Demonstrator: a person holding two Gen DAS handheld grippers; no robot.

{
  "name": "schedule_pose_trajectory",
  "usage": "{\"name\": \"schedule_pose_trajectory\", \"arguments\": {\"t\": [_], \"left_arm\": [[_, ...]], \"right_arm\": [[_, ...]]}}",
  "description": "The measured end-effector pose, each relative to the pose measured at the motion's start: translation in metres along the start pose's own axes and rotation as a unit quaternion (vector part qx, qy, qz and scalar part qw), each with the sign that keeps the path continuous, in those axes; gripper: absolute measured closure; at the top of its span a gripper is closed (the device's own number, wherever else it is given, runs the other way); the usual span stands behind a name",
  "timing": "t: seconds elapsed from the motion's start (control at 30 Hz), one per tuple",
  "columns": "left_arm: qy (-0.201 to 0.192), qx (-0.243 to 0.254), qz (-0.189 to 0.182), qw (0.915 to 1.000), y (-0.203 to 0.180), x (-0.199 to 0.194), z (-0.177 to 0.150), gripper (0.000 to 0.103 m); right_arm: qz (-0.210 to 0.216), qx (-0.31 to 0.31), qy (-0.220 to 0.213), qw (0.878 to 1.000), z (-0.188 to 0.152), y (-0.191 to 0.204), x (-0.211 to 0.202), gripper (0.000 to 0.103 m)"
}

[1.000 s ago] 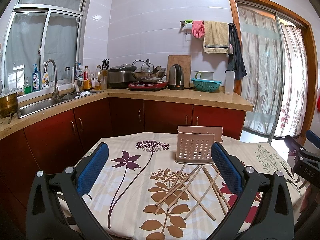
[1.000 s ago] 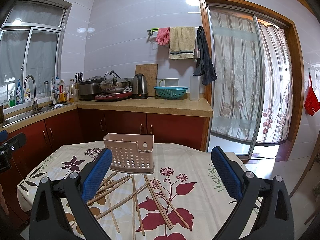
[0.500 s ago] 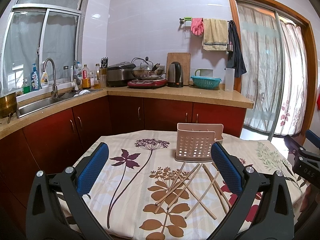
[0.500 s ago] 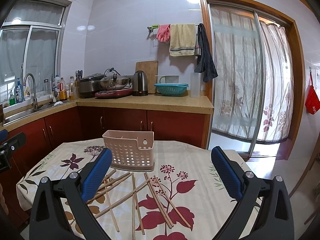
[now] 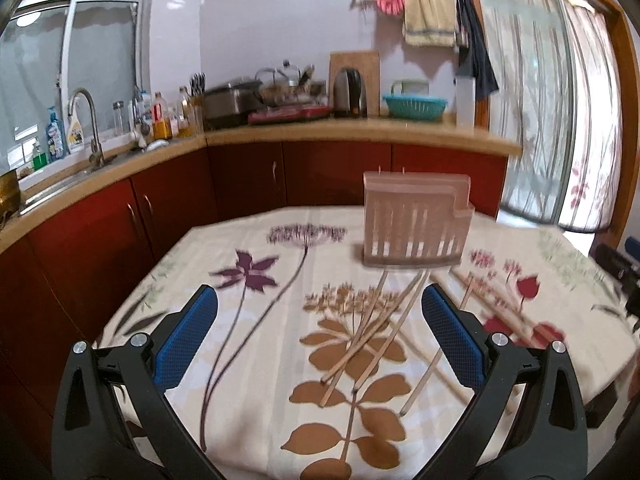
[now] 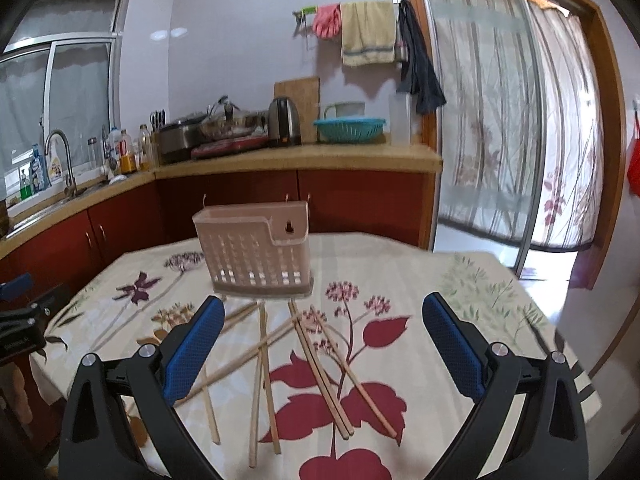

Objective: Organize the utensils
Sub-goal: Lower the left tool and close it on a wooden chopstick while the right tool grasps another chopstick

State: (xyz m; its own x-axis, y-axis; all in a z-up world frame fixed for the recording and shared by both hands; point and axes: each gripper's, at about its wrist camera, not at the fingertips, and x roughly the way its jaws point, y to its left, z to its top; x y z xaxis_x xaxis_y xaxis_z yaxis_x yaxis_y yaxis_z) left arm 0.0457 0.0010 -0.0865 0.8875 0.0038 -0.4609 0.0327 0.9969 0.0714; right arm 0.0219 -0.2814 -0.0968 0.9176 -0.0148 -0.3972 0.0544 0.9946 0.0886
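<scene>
A pink perforated utensil holder [image 5: 416,220] stands upright on the flowered tablecloth; it also shows in the right wrist view [image 6: 256,254]. Several wooden chopsticks [image 5: 376,328] lie scattered on the cloth in front of it, crossing each other, also in the right wrist view [image 6: 304,360]. My left gripper [image 5: 320,336] is open and empty, above the near edge of the table, left of the chopsticks. My right gripper [image 6: 320,344] is open and empty, hovering over the chopsticks.
The round table [image 5: 248,360] has its near edge just below both grippers. Red cabinets and a counter [image 5: 360,132] with kettle, pots and a sink stand behind. A curtained sliding door [image 6: 520,140] is at right. The other gripper shows at each view's edge.
Both grippers have moved forward and tilted down toward the table; the holder and chopsticks appear closer and larger. Both stay open.
</scene>
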Motion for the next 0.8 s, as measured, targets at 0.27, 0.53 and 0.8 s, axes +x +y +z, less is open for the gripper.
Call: {"name": "schedule_pose_trajectory", "arguments": {"t": [0.27, 0.53, 0.8], "left_arm": [[0.048, 0.014, -0.030, 0.9983, -0.016, 0.036, -0.041, 0.018], [0.075, 0.045, -0.075, 0.9933, -0.048, 0.055, -0.075, 0.038], [0.085, 0.084, -0.108, 0.9869, -0.068, 0.064, -0.093, 0.056]], "right_arm": [[-0.002, 0.012, 0.048, 0.999, -0.034, -0.016, 0.034, 0.007], [-0.003, 0.030, 0.070, 0.997, -0.048, -0.031, 0.050, 0.007], [-0.002, 0.040, 0.076, 0.996, -0.055, -0.040, 0.056, 0.007]]}}
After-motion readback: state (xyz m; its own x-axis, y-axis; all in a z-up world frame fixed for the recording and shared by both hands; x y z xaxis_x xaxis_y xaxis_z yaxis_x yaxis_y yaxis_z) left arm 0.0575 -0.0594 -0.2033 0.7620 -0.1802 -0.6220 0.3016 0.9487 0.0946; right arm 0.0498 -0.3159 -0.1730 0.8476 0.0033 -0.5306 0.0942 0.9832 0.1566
